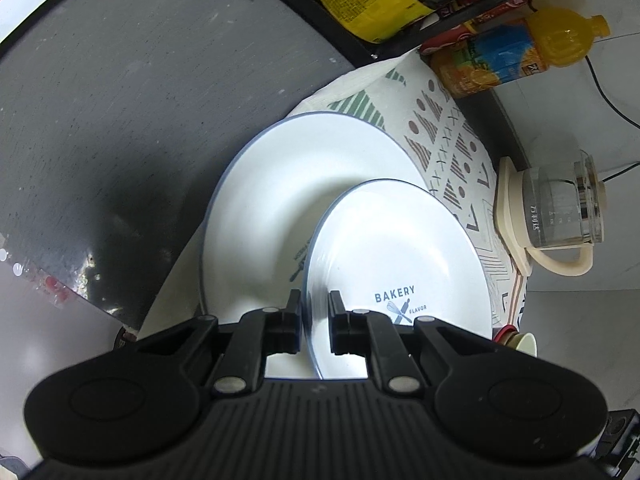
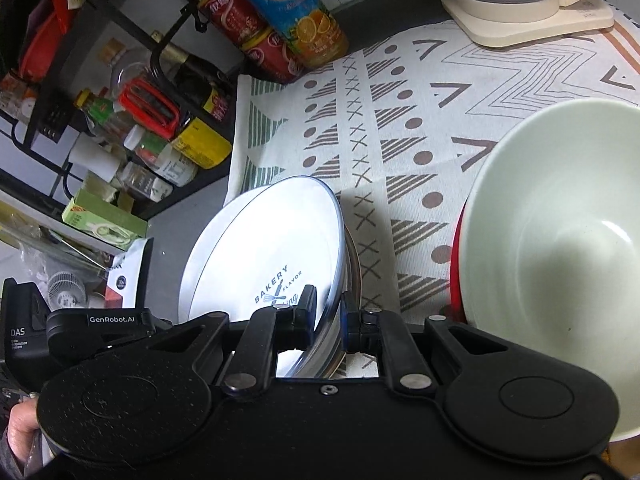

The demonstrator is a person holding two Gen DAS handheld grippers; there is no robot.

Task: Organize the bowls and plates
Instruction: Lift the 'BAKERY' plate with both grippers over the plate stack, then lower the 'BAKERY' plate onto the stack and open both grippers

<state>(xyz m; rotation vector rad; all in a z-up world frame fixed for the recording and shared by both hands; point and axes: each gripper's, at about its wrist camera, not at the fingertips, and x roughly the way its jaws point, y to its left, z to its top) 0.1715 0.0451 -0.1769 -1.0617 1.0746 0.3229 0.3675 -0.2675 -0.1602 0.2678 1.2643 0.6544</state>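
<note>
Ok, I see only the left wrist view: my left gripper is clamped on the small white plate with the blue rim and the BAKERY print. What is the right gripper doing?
Observer: The right gripper is shut on the near rim of a white blue-rimmed plate with the same print. I cannot tell whether this is your small plate or the larger white plate under it.
Operator: Is there any bowl? I see none.
Observer: Yes, one large pale green bowl, with red showing at its left edge, is just right of the right gripper, over the patterned cloth.
</note>
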